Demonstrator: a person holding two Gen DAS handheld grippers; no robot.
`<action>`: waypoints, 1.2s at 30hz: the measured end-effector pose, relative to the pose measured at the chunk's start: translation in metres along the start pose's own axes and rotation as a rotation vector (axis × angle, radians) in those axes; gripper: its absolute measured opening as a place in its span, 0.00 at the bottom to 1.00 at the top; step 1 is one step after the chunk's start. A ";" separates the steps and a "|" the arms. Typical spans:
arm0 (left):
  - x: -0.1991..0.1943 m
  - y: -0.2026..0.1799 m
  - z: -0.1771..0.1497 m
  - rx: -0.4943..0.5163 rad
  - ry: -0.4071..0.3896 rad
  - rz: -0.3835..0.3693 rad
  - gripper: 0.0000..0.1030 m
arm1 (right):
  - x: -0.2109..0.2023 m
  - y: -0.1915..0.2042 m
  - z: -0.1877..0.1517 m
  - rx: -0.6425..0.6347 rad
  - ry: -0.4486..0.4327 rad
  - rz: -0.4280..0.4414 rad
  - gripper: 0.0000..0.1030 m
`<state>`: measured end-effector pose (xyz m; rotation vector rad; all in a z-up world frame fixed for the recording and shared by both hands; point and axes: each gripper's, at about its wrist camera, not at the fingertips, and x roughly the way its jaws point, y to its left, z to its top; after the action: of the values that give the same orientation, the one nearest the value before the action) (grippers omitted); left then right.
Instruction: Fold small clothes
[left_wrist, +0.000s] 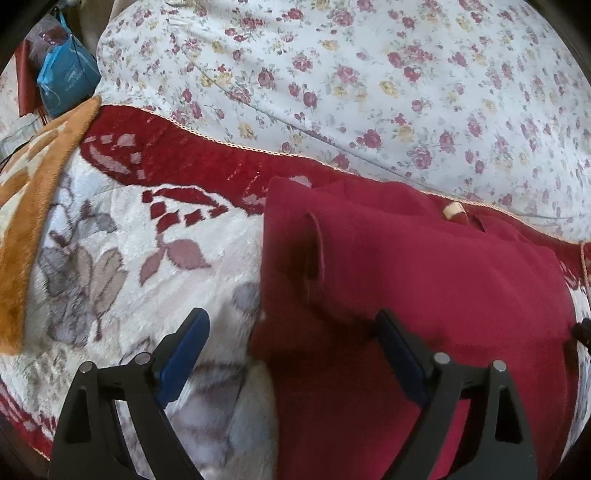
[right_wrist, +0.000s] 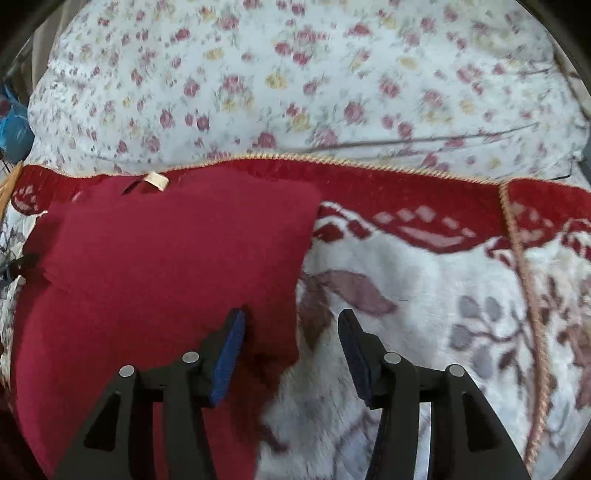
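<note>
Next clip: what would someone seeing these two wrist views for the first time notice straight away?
A dark red knit garment lies partly folded on a white plush blanket with a red patterned border, with a cream label at its far edge. Behind them spreads a white quilt printed with small roses. Both claws stand open at the near edge, the left claw straddling the garment's left side and the right claw its right.

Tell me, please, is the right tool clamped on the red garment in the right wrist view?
No, the right tool stands open over the red garment's edge, pressing nothing.

Garment (left_wrist: 424, 277) on blanket (left_wrist: 129, 229), quilt (left_wrist: 369, 74) behind.
</note>
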<state>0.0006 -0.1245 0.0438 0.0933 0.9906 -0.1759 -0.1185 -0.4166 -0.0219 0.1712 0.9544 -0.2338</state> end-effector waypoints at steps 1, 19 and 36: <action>-0.004 0.000 -0.004 0.007 0.000 0.002 0.88 | -0.007 0.002 -0.004 -0.007 0.000 0.011 0.56; -0.075 0.012 -0.118 0.067 0.089 -0.096 0.88 | -0.064 -0.008 -0.101 0.011 0.150 0.248 0.72; -0.099 0.033 -0.189 0.053 0.163 -0.098 0.88 | -0.097 0.011 -0.176 -0.164 0.147 0.271 0.11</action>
<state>-0.2018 -0.0517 0.0235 0.1085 1.1543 -0.2878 -0.3077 -0.3512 -0.0414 0.1664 1.0792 0.1080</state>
